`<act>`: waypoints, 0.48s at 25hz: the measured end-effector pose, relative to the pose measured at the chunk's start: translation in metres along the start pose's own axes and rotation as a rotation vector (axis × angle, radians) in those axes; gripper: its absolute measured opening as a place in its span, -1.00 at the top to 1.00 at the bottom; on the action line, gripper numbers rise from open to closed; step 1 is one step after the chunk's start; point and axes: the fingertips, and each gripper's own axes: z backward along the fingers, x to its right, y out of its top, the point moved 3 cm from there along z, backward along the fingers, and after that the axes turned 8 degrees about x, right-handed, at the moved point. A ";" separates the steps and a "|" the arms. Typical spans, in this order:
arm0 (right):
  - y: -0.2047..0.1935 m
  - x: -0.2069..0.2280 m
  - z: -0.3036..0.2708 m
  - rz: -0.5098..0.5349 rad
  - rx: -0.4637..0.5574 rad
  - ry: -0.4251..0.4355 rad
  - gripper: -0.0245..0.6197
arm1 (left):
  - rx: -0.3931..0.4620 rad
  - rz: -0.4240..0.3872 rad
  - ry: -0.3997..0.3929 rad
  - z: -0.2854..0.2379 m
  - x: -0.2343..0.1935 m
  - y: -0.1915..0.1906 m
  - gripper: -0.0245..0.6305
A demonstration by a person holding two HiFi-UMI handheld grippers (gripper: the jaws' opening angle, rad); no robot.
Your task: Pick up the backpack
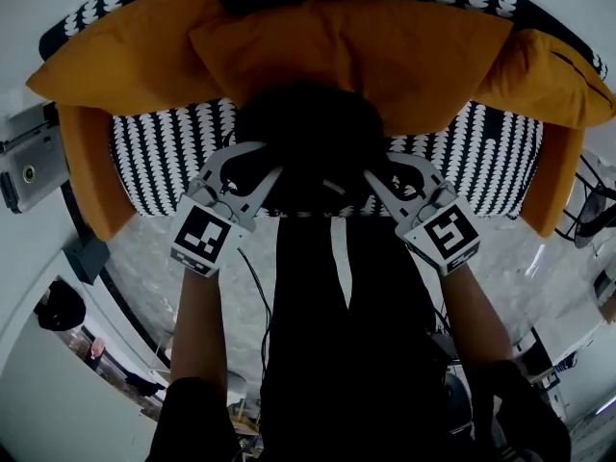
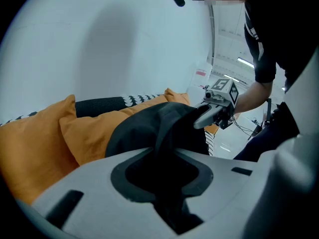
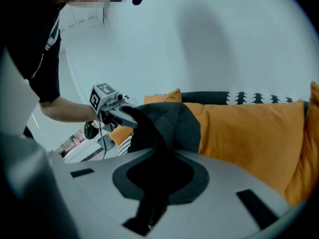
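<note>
- Both sides of the black backpack (image 1: 308,138) are taken, the left gripper (image 1: 255,166) on one and the right gripper (image 1: 387,173) on the other, probably so it lifts level.
- Each gripper's fingers (image 2: 75,183) are clenched on a fold of its fabric.
- It sits on the sofa (image 1: 481,152) seat, against orange cushions (image 1: 356,51).

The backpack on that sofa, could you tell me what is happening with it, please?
A person holding a gripper in each hand is taking hold of the black backpack, which sits on the patterned sofa seat against the orange cushions. The left gripper and the right gripper have each closed on a fold of its fabric near the top. It does not look lifted yet.
</note>
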 end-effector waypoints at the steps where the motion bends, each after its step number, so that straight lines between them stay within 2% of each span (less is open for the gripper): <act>1: 0.001 -0.001 0.001 0.010 -0.007 0.008 0.77 | -0.001 0.000 0.000 0.002 0.001 0.001 0.64; 12: 0.010 -0.035 0.007 0.085 -0.078 0.093 0.80 | -0.029 0.030 -0.009 0.036 0.020 0.003 0.69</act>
